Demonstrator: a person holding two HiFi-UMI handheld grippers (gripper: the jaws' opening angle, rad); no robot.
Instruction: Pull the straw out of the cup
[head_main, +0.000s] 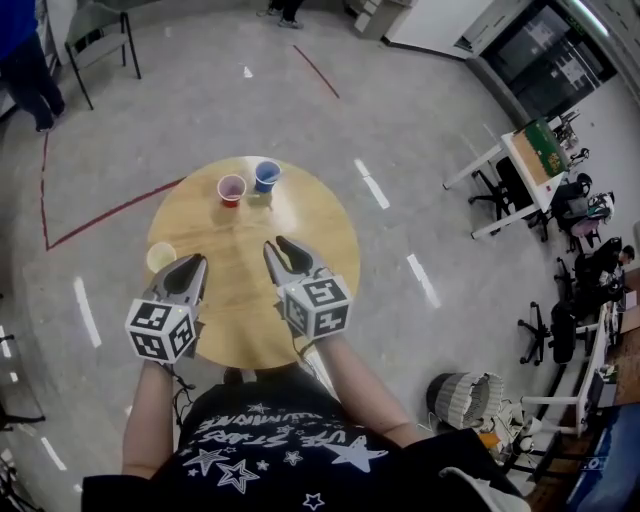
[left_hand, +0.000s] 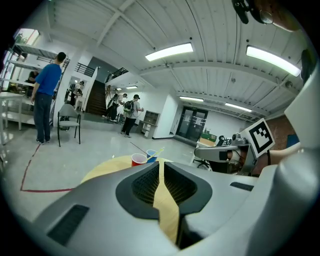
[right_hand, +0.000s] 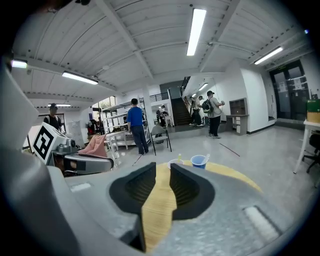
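Note:
A red cup (head_main: 231, 189) and a blue cup (head_main: 267, 176) stand side by side at the far edge of a round wooden table (head_main: 310, 235). In the left gripper view, a pale straw (left_hand: 159, 150) leans out of the blue cup (left_hand: 151, 155) next to the red cup (left_hand: 138, 159). The right gripper view shows the blue cup (right_hand: 198, 161) with its straw (right_hand: 207, 157). My left gripper (head_main: 195, 264) (left_hand: 161, 165) hovers over the table's near left, its jaws a narrow slit apart and empty. My right gripper (head_main: 283, 248) (right_hand: 162, 168) is over the middle, open and empty, well short of the cups.
A clear yellowish cup (head_main: 161, 257) sits at the table's left edge. A chair (head_main: 100, 30) and a person in blue (head_main: 25, 60) are far left. Desks and office chairs (head_main: 530, 170) stand on the right, with a basket (head_main: 465, 398) near right. Red tape (head_main: 110, 213) crosses the floor.

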